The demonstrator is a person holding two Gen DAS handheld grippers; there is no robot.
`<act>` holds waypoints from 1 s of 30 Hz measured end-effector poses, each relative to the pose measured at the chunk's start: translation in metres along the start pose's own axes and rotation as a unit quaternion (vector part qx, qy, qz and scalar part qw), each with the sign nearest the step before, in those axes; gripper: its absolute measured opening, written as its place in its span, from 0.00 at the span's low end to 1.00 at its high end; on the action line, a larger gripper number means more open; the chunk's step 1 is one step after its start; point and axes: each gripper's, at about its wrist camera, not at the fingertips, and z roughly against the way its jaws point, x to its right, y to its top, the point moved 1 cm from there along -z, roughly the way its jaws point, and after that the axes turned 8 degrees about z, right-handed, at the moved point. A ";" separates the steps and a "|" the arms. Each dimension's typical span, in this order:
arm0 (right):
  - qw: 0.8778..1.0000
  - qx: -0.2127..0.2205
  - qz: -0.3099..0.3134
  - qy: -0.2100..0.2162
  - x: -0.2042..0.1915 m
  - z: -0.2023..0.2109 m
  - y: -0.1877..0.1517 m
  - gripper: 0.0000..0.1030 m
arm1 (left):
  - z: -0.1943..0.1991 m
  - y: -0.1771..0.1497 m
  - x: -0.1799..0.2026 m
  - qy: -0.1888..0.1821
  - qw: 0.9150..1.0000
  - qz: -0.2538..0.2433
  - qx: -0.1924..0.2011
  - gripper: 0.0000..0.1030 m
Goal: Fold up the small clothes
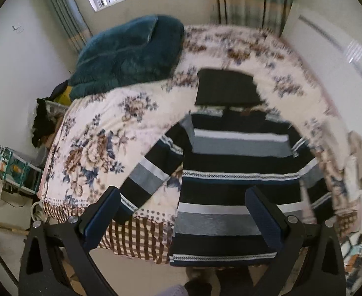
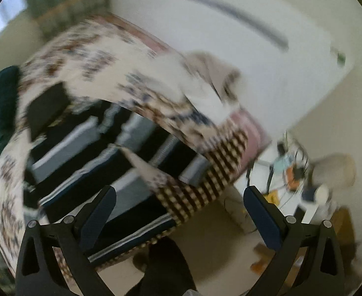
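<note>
Open left tool [image 1: 181, 209], striped sweater [image 1: 230, 172] beneath

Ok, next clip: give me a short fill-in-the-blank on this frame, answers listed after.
1. The striped sweater lies spread out on the ____ bedspread.
2. Both the left gripper and the right gripper are ____, holding nothing.
3. Just beyond the sweater's collar lies a folded ____ garment.
4. The bundle at the far left of the bed is a ____ blanket.

Missing words: floral; open; black; teal
</note>
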 end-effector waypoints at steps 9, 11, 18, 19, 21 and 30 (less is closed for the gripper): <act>0.978 -0.149 -0.143 0.017 0.084 -0.291 -0.021 0.95 | -0.184 -0.036 0.046 0.084 0.988 -0.026 -0.124 1.00; 0.968 -0.171 -0.182 0.028 0.091 -0.329 -0.033 0.95 | -0.212 -0.045 0.050 0.095 0.985 -0.018 -0.145 1.00; 0.933 -0.172 -0.300 0.103 0.098 -0.413 -0.057 0.71 | -0.294 -0.064 0.061 0.110 0.976 0.000 -0.190 1.00; 0.933 -0.171 -0.303 0.096 0.094 -0.416 -0.058 0.66 | -0.302 -0.065 0.062 0.109 0.976 -0.001 -0.191 1.00; 0.936 -0.155 -0.304 0.081 0.087 -0.416 -0.058 0.39 | -0.317 -0.067 0.066 0.104 0.976 -0.003 -0.193 1.00; 0.970 -0.078 -0.227 0.030 0.037 -0.316 -0.020 0.07 | -0.342 -0.051 0.057 0.064 0.979 0.027 -0.191 1.00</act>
